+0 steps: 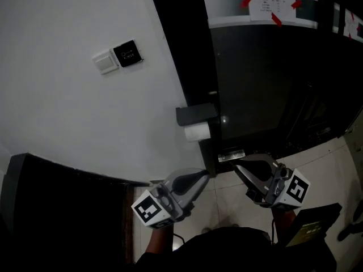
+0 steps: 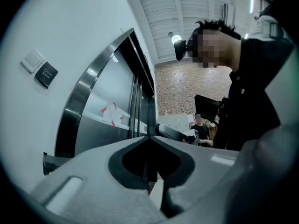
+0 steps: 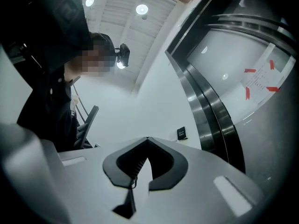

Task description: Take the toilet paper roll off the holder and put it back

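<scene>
Wall (image 1: 74, 123), white, fills the left half of the head view. Dark glossy door panel (image 1: 261, 84) takes the right.

Both tools sit low, well apart from the target. Left hand-held gripper (image 1: 205, 175) has its jaws closed together with nothing between them. Right hand-held gripper (image 1: 239, 164) is also closed and empty.

Holder (image 1: 196, 114) has a dark cover and is fixed where the wall meets the door frame. Toilet paper roll (image 1: 197, 132) hangs just under that cover, on the holder, and neither tool touches it.

Judgement: the step is the reach for the roll.
- Spread one set of jaws before arriving, not at the roll.
- Close across the roll's body lightly, since the paper will likely squash and unwind.
- Slide the roll along its bar rather than tugging it down.
- The other tool may need to lift the cover.
- Which end of the bar is free I cannot tell from here, so check that first.
</scene>
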`<state>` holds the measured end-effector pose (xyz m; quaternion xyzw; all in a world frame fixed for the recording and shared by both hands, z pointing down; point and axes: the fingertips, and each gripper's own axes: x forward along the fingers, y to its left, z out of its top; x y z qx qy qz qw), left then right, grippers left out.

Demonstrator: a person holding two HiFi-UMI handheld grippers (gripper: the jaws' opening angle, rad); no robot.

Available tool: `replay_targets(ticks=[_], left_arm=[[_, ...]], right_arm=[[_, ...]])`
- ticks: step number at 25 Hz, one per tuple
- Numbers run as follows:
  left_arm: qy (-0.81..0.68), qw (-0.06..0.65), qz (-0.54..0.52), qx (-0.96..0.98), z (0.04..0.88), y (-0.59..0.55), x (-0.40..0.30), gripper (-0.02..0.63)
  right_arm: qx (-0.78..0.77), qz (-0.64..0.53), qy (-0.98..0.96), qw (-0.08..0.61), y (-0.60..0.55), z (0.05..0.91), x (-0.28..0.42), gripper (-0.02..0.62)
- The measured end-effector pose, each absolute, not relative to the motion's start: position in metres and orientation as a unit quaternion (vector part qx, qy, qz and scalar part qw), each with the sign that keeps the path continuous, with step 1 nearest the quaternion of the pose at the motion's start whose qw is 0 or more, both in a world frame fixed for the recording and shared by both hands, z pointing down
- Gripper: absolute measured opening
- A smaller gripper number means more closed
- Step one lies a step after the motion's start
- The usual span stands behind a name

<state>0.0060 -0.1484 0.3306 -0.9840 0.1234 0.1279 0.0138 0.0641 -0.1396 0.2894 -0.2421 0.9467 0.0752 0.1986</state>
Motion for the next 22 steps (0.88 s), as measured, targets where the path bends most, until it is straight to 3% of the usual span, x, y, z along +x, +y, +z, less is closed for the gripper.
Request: replay_targets(ticks=[22], left_arm=[[0.135, 0.009, 0.13, -0.982, 0.334, -0.151, -0.004, 0.002]], right_arm=[[-0.254, 0.065, 0.949, 0.177, -0.151, 0.303, 0.05, 0.0]])
